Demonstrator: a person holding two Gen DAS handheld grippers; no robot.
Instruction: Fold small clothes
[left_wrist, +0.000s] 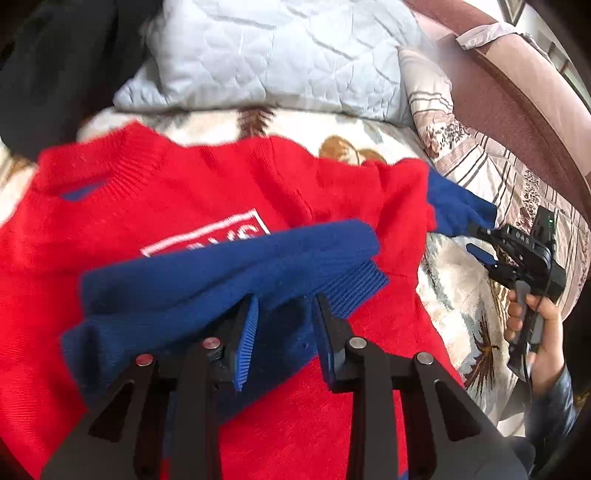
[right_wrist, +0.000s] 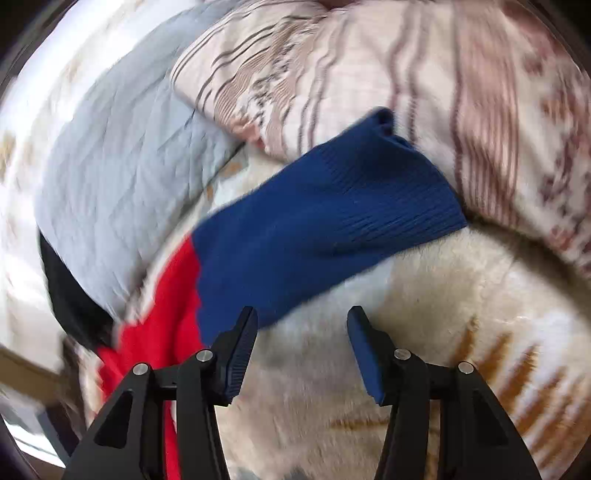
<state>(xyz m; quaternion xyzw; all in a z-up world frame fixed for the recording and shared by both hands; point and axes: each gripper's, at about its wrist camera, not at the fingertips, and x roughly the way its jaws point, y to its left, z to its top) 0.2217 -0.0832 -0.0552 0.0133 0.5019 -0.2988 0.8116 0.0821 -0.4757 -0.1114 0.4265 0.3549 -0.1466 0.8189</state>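
Red sweater (left_wrist: 207, 192) spread flat on patterned blanket (left_wrist: 454, 302), one blue sleeve (left_wrist: 229, 269) folded across the chest. Left gripper (left_wrist: 284, 310) slightly parted over that sleeve's cuff, not pinching. Right gripper (right_wrist: 303, 325) wide apart, empty, beside the other blue sleeve (right_wrist: 314, 221).

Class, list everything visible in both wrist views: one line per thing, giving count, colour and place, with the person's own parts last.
sweater: one, red with blue sleeves, spread on the blanket.
folded sleeve: one, blue, across the sweater's front.
outstretched sleeve: one, blue, on the blanket.
blanket: one, cream patterned, underneath.
quilt: one, pale blue, behind.
striped bedding: one, beige-brown, beside the quilt.
left gripper: one, black, open over the folded sleeve.
right gripper: one, black, open, empty.
hand: one, holding the right gripper.
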